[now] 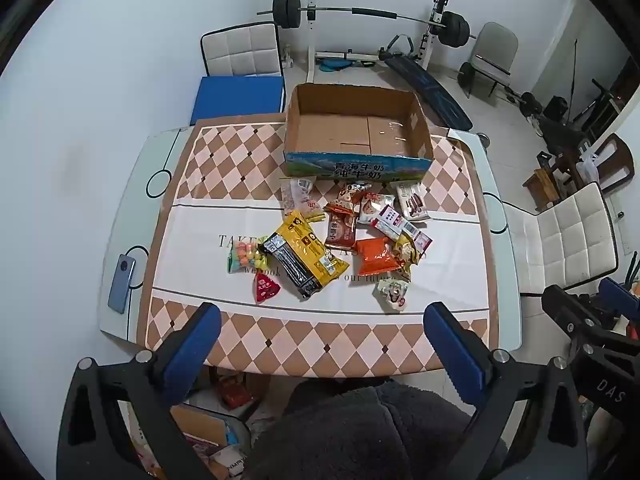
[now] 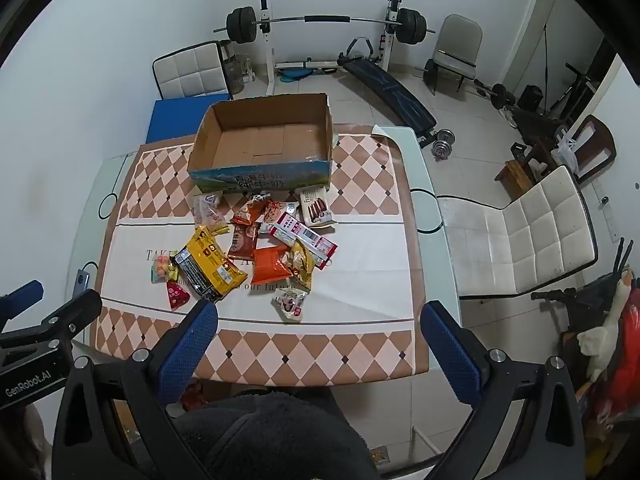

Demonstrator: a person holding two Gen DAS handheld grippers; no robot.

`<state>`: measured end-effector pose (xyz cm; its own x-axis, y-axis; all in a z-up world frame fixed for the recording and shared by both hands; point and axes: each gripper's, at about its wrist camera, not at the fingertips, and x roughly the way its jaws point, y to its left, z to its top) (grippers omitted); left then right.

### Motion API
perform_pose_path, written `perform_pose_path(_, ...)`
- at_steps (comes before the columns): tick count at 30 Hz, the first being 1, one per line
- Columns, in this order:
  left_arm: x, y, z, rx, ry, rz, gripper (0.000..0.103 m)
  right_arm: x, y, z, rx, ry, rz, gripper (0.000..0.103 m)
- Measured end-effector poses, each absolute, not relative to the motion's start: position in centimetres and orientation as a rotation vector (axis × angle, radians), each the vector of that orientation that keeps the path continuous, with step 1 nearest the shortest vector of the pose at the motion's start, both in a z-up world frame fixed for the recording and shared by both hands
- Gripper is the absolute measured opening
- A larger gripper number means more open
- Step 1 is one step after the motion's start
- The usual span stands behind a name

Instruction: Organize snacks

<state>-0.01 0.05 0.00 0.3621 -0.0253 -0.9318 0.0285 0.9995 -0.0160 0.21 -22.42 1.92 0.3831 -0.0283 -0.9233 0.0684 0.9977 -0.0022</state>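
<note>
Left wrist view: both grippers, left and right, gape empty (nothing started); snacks ahead, box beyond; reach forward first.

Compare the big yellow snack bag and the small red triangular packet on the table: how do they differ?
The yellow bag is much larger than the red triangular packet. The yellow bag is long, with a black strip along one side; the red packet is a plain triangle. The yellow bag overlaps the pile of other snacks, while the red packet lies at the pile's near edge. Both lie flat on the tablecloth, outside the cardboard box.
</note>
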Motion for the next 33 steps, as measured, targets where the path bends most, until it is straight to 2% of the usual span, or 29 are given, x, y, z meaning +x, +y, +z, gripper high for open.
perform_pose_path(33,-0.6,-0.1,1.5,-0.003,1.178,-0.035,0.103,-1.0,-22.3,2.6,0.040,1.153,-0.057,0.103)
